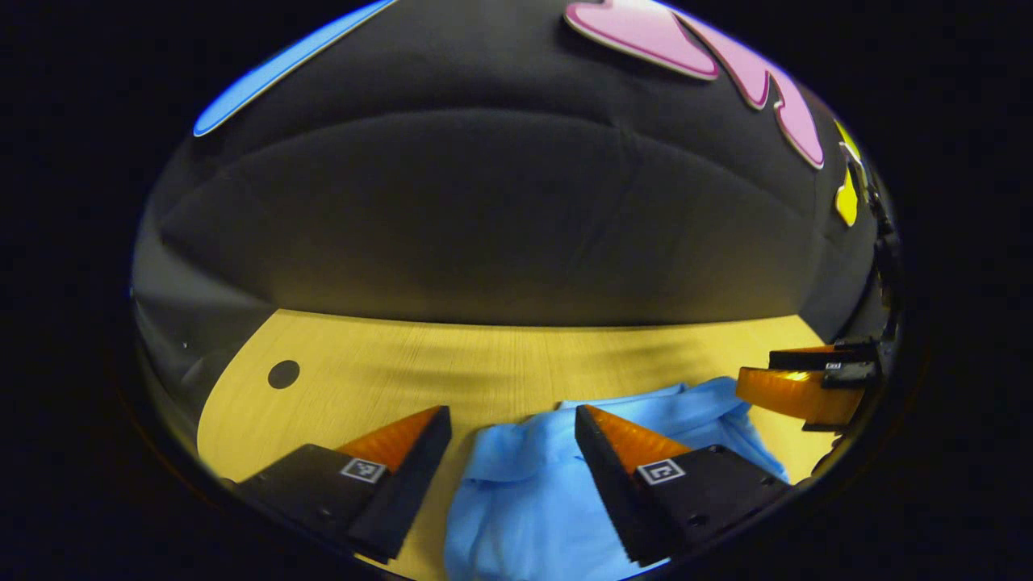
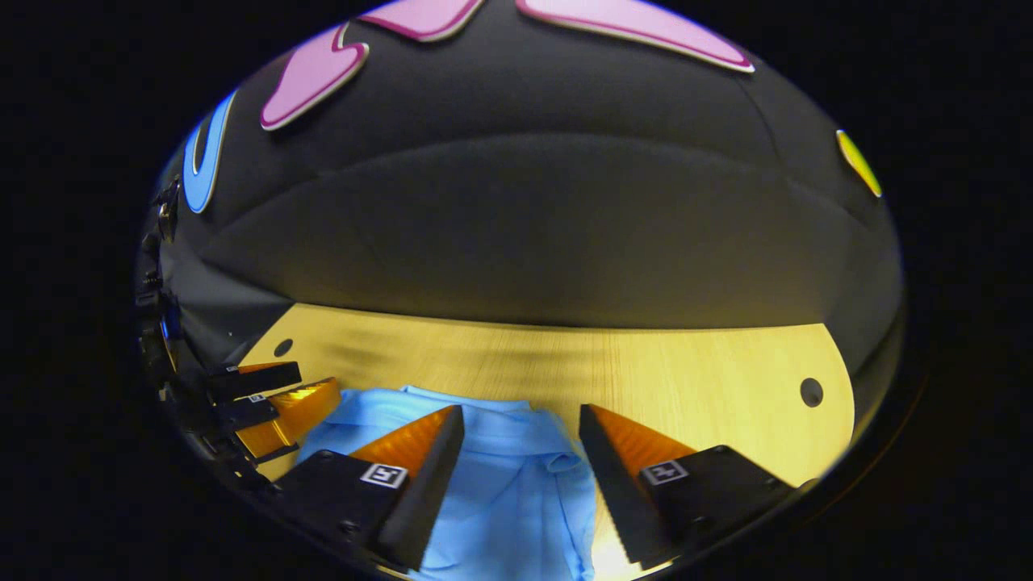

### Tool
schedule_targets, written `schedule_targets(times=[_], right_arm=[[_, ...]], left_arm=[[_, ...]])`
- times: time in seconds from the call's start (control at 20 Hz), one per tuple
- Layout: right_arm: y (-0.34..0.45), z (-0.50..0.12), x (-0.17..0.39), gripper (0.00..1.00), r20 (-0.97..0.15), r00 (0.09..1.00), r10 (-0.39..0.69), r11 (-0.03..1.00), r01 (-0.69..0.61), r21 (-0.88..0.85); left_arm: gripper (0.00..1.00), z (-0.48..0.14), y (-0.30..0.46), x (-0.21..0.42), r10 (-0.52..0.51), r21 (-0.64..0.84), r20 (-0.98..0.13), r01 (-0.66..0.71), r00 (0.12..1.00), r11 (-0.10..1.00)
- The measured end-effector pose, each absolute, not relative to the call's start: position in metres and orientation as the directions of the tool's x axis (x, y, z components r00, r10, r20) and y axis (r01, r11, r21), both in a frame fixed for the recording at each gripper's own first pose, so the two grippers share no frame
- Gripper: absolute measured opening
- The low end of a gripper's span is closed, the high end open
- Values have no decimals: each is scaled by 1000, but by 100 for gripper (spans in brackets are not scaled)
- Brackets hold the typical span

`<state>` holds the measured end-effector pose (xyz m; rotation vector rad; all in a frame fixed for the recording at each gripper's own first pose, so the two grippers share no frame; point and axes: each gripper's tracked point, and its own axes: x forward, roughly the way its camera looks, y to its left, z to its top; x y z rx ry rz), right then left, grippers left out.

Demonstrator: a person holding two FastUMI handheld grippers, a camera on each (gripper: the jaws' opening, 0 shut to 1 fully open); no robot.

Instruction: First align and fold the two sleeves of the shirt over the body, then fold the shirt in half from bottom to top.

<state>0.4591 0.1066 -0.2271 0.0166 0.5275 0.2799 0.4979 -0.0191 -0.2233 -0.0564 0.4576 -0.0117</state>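
Note:
A light blue shirt [image 1: 533,500] lies bunched on the wooden table [image 1: 420,363], under and between my left gripper [image 1: 512,415] fingers, which stand open above it. My right gripper [image 1: 807,379] shows at the far right of the left gripper view, over the shirt's right edge. In the right gripper view the shirt [image 2: 508,484] with its collar lies below my open right gripper [image 2: 520,415], nothing pinched between its fingers. The left gripper [image 2: 274,395] appears at the left edge there, beside the shirt's far corner.
The table [image 2: 646,363] runs back to the black cloth wall. A round hole [image 1: 283,374] sits in the table at the left, and another hole [image 2: 811,392] shows at the right in the right gripper view. Bare wood lies beyond the shirt.

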Motion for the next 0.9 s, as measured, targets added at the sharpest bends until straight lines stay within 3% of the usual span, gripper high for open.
schedule_targets(times=[0.05,0.55,0.8,0.9], right_arm=[[103,-216,452,100,-479,839,257,965,-253,75],[83,-82,312,99,-296,932,210,976,-220,-1],[83,-43,203,99,-255,941,222,974,-224,19],[83,-36,156,98,-236,946,223,975,-218,46]], left_arm=[[100,-208,-19,488,-22,-56,-419,-1,907,998],[97,-53,-13,338,-50,-125,-178,28,983,992],[97,-7,11,224,-20,7,-94,20,995,1000],[97,3,4,178,-42,-31,-72,39,997,999]])
